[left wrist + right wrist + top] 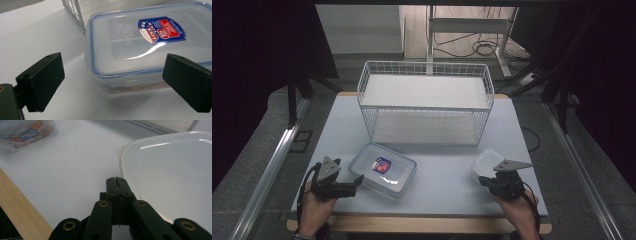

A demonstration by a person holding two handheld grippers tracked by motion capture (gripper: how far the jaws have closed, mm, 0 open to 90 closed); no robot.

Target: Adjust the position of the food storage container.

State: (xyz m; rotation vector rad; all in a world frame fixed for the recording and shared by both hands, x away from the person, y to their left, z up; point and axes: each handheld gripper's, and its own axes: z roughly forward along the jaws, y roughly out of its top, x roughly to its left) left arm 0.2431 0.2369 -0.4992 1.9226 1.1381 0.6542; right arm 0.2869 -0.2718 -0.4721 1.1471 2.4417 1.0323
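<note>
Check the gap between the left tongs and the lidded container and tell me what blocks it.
Nothing visible does. The left tongs are open, pointed at the near corner of the lidded container, with bare white table between them. The wire basket stands behind the container, out of the approach.

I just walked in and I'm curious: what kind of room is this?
Probably a lab or test room, not a kitchen: a plain table inside a dark frame, loose cables on the floor behind, and a wire basket set out with food boxes.

White wire basket [424, 102] at table's [447, 187] far side; cables [482, 47] on floor beyond.
</note>
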